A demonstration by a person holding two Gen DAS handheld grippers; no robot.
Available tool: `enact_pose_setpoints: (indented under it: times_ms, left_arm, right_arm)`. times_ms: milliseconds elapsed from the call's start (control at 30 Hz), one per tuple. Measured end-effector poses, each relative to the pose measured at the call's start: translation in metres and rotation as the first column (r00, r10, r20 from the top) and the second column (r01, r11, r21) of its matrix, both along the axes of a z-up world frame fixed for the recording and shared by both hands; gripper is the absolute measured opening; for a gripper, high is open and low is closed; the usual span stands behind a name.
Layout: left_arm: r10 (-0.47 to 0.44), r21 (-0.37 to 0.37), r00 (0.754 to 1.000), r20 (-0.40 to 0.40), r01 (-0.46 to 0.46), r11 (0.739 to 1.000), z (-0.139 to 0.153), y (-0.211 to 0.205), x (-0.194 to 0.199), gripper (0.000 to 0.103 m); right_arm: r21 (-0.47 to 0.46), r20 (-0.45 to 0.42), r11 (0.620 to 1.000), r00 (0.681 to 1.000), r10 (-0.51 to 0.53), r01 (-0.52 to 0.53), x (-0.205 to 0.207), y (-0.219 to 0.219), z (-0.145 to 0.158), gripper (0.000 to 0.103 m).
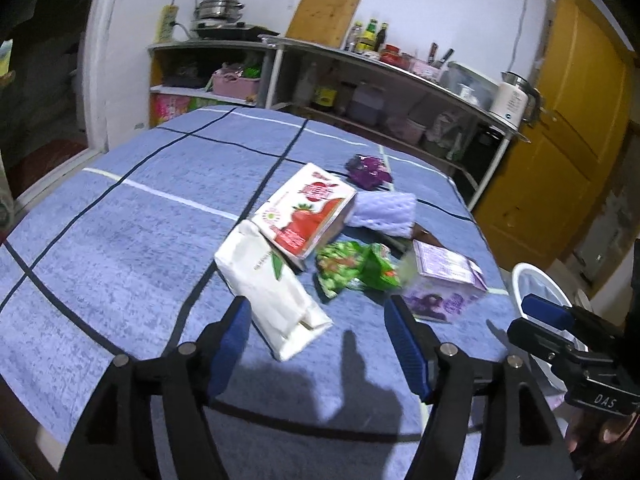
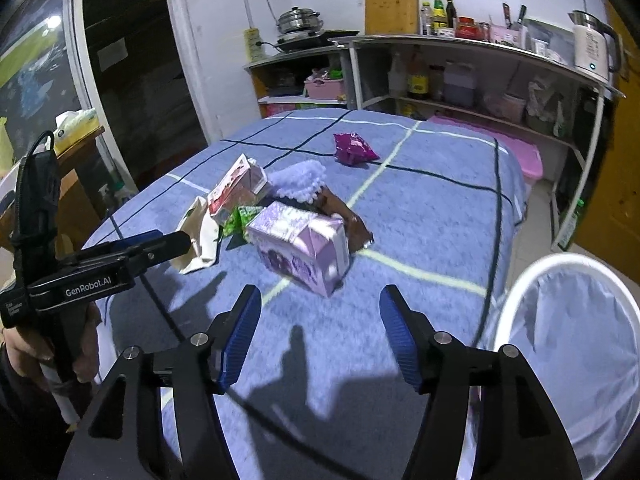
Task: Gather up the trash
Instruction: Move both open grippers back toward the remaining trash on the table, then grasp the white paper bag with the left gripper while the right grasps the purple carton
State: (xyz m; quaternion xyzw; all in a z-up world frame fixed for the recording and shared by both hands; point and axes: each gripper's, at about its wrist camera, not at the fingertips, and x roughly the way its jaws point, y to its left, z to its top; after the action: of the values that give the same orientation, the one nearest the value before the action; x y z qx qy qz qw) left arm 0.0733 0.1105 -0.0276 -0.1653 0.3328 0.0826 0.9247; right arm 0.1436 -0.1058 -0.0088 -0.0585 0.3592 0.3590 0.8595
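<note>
While both tools hung open and empty above the counter (image 1: 120, 216), the trash lay heaped mid-cloth: the left tool (image 1: 316, 344) neared a white bag (image 1: 272, 292), the right tool (image 2: 320, 336) a purple carton (image 2: 300, 248). Likely next: a grasp, then the bin (image 2: 520, 280).

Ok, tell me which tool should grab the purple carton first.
Right. The right tool is open with the purple carton straight ahead and the bin beside it; the left tool faces the white carton.
</note>
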Motion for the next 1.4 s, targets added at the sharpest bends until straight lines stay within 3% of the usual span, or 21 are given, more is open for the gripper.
enact_pose_setpoints:
  times_ms: [300, 500, 733, 967, 1167, 1233, 1300, 1400]
  left_arm:
    - [0.056, -0.008, 0.997, -0.058, -0.056, 0.998, -0.019, 0.015, 0.025, 0.070]
    - [0.053, 0.002, 0.995, -0.079, -0.053, 0.999, -0.024, 0.018, 0.025, 0.049]
    - [0.062, 0.007, 0.995, -0.074, -0.062, 0.998, -0.023, 0.025, 0.014, 0.040]
    - [0.065, 0.007, 0.995, -0.076, -0.064, 0.998, -0.023, 0.027, 0.006, 0.035]
    - [0.062, 0.006, 0.995, -0.076, -0.061, 0.998, -0.022, 0.029, 0.001, 0.034]
    - [0.061, 0.005, 0.995, -0.075, -0.061, 0.998, -0.022, 0.030, 0.001, 0.034]
    - [0.060, 0.006, 0.995, -0.074, -0.060, 0.998, -0.022, 0.030, -0.001, 0.033]
    - [0.057, 0.007, 0.996, -0.073, -0.056, 0.998, -0.021, 0.028, -0.002, 0.033]
  right_arm:
    - [-0.029, 0.017, 0.998, 0.998, 0.064, -0.063, 0.027, 0.027, -0.006, 0.064]
    - [-0.034, 0.020, 0.993, 0.993, 0.115, -0.114, 0.044, 0.039, -0.008, 0.064]
    - [-0.039, 0.014, 0.981, 0.981, 0.193, -0.192, 0.043, 0.052, -0.010, 0.064]
    - [-0.034, -0.029, 0.964, 0.965, 0.261, -0.262, 0.030, 0.056, -0.012, 0.064]
    - [-0.049, -0.009, 0.962, 0.964, 0.267, -0.268, 0.030, 0.063, -0.011, 0.064]
    - [-0.060, -0.016, 0.963, 0.964, 0.264, -0.265, 0.033, 0.066, -0.014, 0.060]
    - [-0.075, -0.017, 0.962, 0.965, 0.262, -0.263, 0.031, 0.068, -0.015, 0.039]
    - [-0.079, -0.010, 0.964, 0.967, 0.253, -0.253, 0.025, 0.067, -0.014, 0.039]
